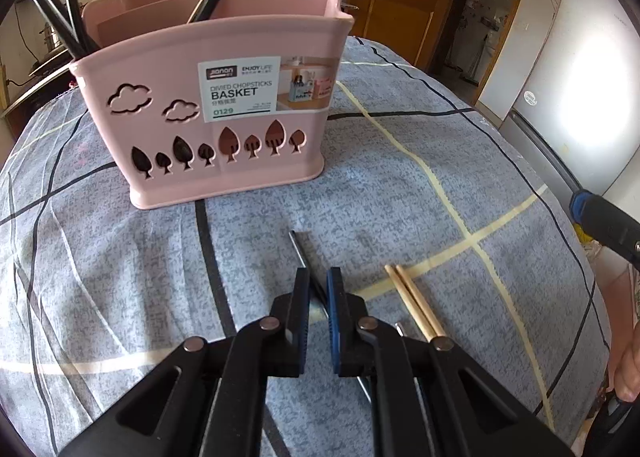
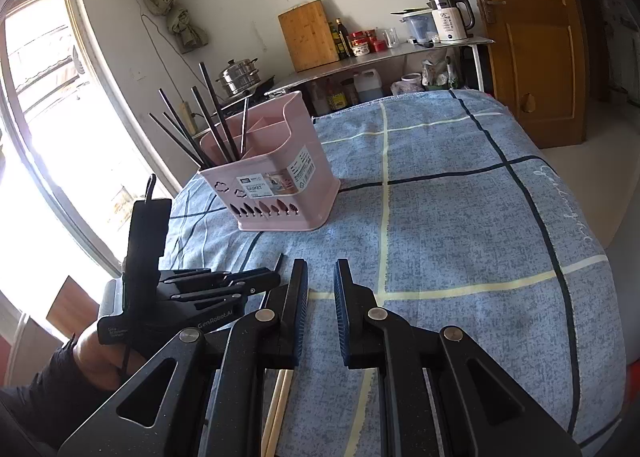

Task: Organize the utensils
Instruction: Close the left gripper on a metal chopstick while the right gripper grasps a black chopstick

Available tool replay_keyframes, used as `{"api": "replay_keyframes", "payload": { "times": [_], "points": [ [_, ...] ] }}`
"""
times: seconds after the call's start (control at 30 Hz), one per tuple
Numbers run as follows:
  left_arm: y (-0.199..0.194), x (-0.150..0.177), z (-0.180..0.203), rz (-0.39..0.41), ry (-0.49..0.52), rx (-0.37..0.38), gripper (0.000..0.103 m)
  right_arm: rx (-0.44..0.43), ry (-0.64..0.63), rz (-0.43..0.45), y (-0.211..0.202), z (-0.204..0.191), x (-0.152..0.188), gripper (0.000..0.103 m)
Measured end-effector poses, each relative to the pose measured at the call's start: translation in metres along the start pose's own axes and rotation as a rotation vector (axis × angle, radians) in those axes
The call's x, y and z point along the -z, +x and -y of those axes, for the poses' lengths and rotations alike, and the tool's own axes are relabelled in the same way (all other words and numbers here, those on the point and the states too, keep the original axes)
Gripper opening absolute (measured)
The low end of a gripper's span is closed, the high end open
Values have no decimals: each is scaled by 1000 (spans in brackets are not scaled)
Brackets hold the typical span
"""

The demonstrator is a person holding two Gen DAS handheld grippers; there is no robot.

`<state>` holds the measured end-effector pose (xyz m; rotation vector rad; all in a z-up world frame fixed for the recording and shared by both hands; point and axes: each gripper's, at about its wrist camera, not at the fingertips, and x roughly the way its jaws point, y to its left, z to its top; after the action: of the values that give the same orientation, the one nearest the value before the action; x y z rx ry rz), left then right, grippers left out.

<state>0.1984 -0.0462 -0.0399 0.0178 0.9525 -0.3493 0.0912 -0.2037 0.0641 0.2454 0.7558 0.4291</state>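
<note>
Left wrist: wooden chopsticks (image 1: 414,303) beside black chopstick (image 1: 301,247).

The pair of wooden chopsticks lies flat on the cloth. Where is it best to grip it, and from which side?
Probably mid-shaft, coming from above, claw fingers straddling both sticks across their length. The wooden chopsticks lie flat, side by side on the tablecloth, so one squeeze could take both.

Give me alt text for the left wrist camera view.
The left gripper is closed on a black chopstick lying on a blue checked tablecloth. A wooden chopstick pair lies just to its right, and a pink chopstick basket holding black chopsticks stands behind.
</note>
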Motion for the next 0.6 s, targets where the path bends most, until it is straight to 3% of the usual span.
{"api": "replay_keyframes", "payload": {
  "times": [0.23, 0.6],
  "points": [
    [-21, 21, -19, 1, -11, 2, 9, -5, -48, -55, 14, -17, 9, 14],
    [-45, 46, -48, -1, -35, -1, 9, 8, -154, -213, 59, -58, 33, 14]
  ]
}}
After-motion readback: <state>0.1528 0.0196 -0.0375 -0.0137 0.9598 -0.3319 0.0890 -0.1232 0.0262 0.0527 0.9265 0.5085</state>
